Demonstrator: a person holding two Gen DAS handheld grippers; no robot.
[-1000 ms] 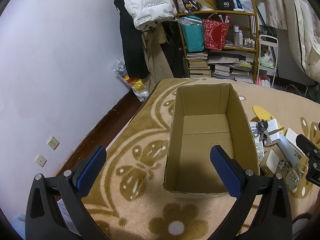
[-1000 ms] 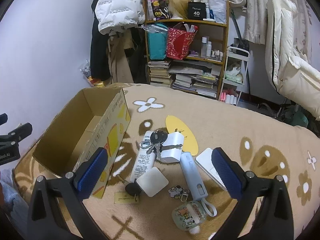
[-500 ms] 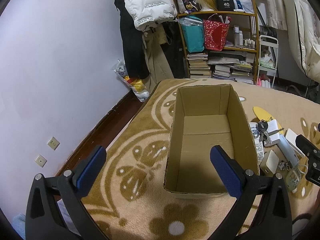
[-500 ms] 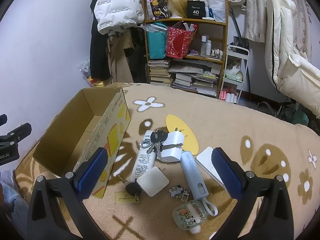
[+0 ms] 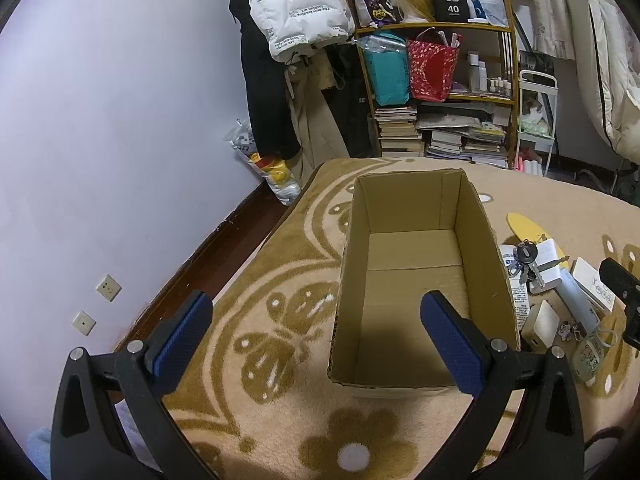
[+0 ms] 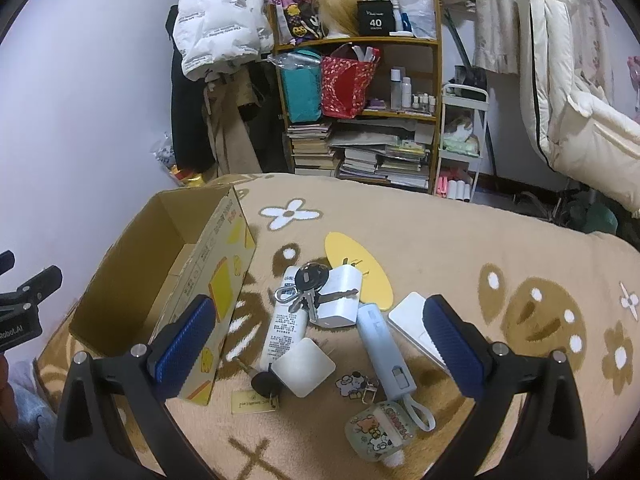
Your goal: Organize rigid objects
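Note:
An empty open cardboard box [image 5: 416,268] [image 6: 168,268] sits on the patterned blanket. Right of it lies a heap of small items: a white tube [image 6: 285,320], a bunch of keys [image 6: 310,284] on a white charger block [image 6: 340,300], a white square adapter [image 6: 305,366], a pale blue stick-shaped device [image 6: 384,350], a white flat box [image 6: 412,320], a cartoon-printed case [image 6: 380,434] and a yellow oval card [image 6: 356,268]. My left gripper [image 5: 316,328] hovers open over the box's near left corner. My right gripper [image 6: 318,334] is open above the heap, holding nothing.
A wooden shelf [image 6: 360,112] crammed with books, bags and bottles stands at the back, with coats [image 6: 216,40] hanging to its left. A white rolling cart [image 6: 462,140] is beside it. The wall and dark floor strip [image 5: 200,264] border the blanket on the left.
Almost nothing has moved; both views shifted very slightly and both grippers stay open.

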